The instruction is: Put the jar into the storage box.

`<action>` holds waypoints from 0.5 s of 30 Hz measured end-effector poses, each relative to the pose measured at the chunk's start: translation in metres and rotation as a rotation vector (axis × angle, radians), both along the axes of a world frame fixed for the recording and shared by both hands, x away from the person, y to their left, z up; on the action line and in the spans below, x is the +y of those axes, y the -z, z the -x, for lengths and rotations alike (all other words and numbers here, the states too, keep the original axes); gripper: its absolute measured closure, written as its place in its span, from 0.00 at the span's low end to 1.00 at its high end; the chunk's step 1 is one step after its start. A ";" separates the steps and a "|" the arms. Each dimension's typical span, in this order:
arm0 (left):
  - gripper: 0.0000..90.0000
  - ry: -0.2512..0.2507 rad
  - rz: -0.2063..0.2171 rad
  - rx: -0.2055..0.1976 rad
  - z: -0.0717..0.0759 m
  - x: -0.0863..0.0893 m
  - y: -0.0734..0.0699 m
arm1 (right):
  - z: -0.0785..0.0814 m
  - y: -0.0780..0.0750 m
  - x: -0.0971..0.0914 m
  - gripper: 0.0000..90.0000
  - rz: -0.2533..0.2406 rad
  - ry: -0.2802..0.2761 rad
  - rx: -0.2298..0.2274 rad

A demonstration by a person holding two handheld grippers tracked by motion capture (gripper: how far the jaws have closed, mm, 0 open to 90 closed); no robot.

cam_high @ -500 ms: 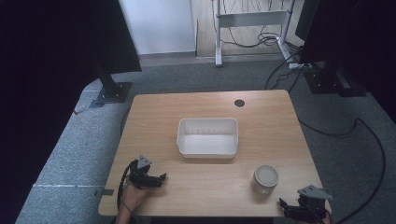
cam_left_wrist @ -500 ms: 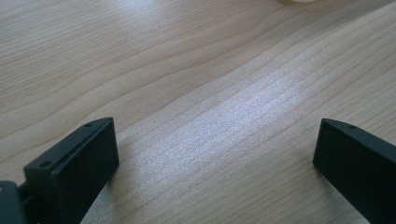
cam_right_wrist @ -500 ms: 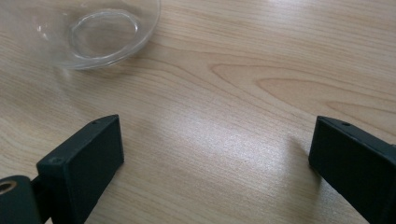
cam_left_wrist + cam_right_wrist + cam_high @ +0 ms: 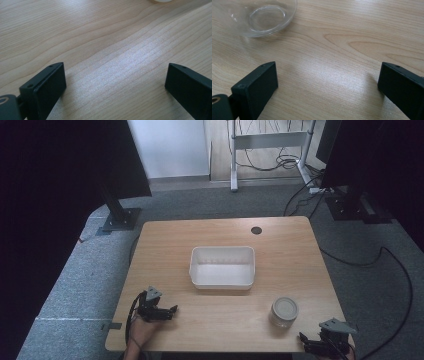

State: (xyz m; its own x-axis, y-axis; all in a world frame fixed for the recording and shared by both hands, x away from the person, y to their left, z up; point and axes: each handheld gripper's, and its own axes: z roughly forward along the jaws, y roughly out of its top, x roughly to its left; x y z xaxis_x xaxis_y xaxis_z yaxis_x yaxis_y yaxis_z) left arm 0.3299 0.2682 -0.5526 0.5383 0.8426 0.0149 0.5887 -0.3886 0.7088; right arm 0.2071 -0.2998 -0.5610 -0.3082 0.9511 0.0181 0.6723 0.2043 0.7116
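A white rectangular tub [image 4: 222,267] stands empty in the middle of the wooden table [image 4: 280,240]. A clear glass jar [image 4: 284,311] stands upright near the front right; its base [image 4: 265,17] fills the upper left of the right gripper view. My left gripper [image 4: 172,310] rests low at the front left corner, open, its jaws wide apart over bare wood [image 4: 117,75]. At the front right edge my right gripper [image 4: 306,343] is open too, just right of and nearer than the jar, with nothing between its jaws.
A small dark hole [image 4: 256,230] sits in the tabletop near the far edge. Dark monitor stands [image 4: 120,215] and cables [image 4: 390,255] lie on the grey carpet around the table. A white rim [image 4: 162,1] peeks in at the top of the left gripper view.
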 end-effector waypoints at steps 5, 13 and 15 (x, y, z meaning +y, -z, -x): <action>0.06 0.004 -0.001 -0.001 0.002 0.001 -0.001 | 0.000 0.000 0.000 0.03 -0.001 0.001 -0.001; 0.07 0.019 0.014 -0.014 0.006 0.001 -0.006 | 0.000 0.000 0.000 0.03 -0.001 0.000 -0.002; 0.07 0.025 0.016 -0.015 0.007 0.001 -0.007 | 0.000 0.000 0.000 0.02 -0.001 0.000 -0.002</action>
